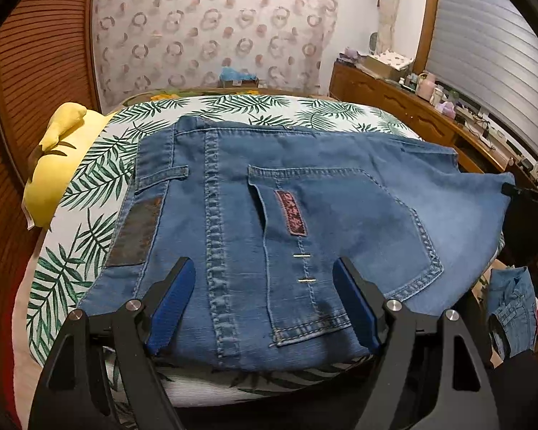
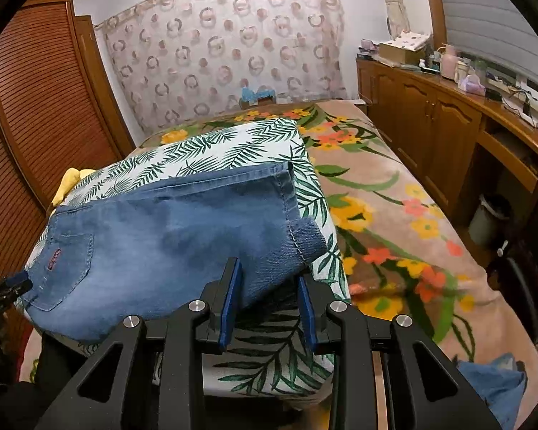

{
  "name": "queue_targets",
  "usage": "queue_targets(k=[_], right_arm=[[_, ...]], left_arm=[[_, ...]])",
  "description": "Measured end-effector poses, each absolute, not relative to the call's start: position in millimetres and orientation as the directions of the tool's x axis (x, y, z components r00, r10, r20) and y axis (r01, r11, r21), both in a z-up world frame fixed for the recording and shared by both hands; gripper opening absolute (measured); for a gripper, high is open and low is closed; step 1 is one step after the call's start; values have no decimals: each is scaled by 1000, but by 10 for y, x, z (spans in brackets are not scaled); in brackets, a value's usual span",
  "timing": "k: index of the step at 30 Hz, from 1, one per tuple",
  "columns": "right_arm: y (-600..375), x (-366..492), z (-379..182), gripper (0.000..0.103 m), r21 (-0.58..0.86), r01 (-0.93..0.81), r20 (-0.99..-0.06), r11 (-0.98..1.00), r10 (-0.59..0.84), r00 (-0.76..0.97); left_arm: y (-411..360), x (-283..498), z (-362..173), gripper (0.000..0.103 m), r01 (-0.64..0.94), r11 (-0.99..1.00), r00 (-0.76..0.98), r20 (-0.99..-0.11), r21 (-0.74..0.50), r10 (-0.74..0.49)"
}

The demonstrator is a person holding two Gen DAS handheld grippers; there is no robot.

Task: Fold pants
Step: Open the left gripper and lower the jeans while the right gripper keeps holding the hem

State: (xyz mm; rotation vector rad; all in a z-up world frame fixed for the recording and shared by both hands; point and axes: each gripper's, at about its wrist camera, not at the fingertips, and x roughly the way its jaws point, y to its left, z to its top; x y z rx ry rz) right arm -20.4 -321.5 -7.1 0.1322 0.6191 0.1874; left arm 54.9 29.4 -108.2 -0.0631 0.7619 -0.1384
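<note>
The blue jeans [image 1: 269, 193] lie folded on a leaf-print cushion [image 1: 89, 179], back pocket and red label up. My left gripper [image 1: 263, 268] is open just above the waist end, its blue pads on either side of the pocket, holding nothing. In the right wrist view the jeans [image 2: 161, 229] stretch from the pocket at left to the leg hems at right. My right gripper [image 2: 269, 268] is open at the near edge, next to the hem end [image 2: 305, 240]; its left pad [image 2: 233, 297] touches the denim edge.
The cushion [image 2: 287, 322] sits on a bed with a floral blanket [image 2: 394, 215]. A yellow pillow [image 1: 53, 165] lies at the left. A wooden dresser [image 2: 448, 125] with clutter runs along the right. Another denim piece [image 1: 513, 308] lies lower right.
</note>
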Motion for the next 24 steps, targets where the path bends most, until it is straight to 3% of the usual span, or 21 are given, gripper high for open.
queue_targets(k=[16, 24], right_arm=[[-3182, -143, -23, 31, 116, -137, -563, 984, 179, 807], [-3211, -213, 39, 10, 108, -137, -508, 985, 173, 844]], left_arm=[[199, 517, -1029, 80, 119, 988, 729, -667, -96, -152], [203, 503, -1018, 80, 124, 988, 733, -662, -96, -157]])
